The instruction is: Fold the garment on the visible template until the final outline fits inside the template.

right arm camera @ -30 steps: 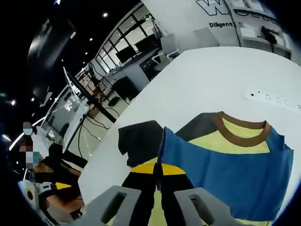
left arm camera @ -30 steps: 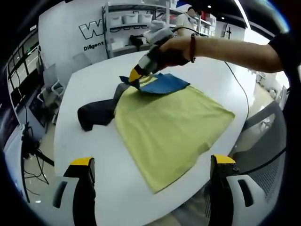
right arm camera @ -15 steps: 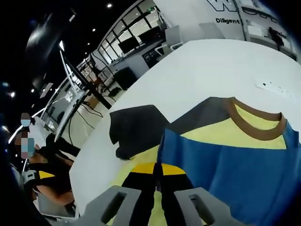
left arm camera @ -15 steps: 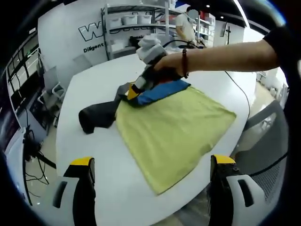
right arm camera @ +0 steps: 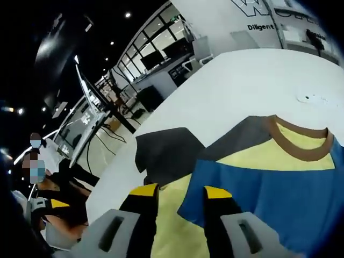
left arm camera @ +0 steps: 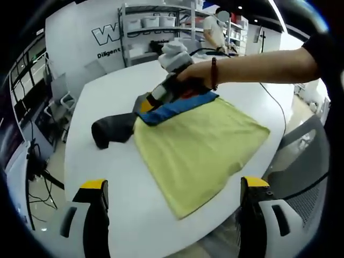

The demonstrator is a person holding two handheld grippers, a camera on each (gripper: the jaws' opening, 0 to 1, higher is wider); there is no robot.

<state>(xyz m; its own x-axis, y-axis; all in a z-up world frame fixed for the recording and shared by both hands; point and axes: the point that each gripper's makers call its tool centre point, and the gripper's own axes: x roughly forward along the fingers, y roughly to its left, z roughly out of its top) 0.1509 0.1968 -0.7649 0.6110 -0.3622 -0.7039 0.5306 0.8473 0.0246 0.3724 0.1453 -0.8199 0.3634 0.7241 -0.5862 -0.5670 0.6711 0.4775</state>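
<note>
Garment [left arm camera: 199,145] spread flat on white round table [left arm camera: 107,183], yellow body reaching toward the near edge, hem corner almost at the rim. Blue panel [left arm camera: 174,107] folded back over the yellow body at the end toward the far edge. Dark grey sleeve [left arm camera: 113,129] sticking out sideways onto bare tabletop beside the yellow panel. Brown collar [right arm camera: 298,145] visible in right gripper view, past the blue fold.

Right gripper [left arm camera: 145,105] held by a hand [left arm camera: 196,72], arm reaching in across the far edge; tips low at the blue fold's corner. In right gripper view, yellow-tipped jaws parted, right gripper [right arm camera: 180,192] straddling the blue panel's [right arm camera: 258,199] corner with nothing pinched; yellow cloth in the gap.

Left gripper [left arm camera: 174,185] jaws spread wide, empty, held above the near edge, apart from the cloth.

Template outline not discernible.

Shelving with white bins [left arm camera: 156,24] beyond the far edge; grey chair [left arm camera: 306,161] beside the table.
</note>
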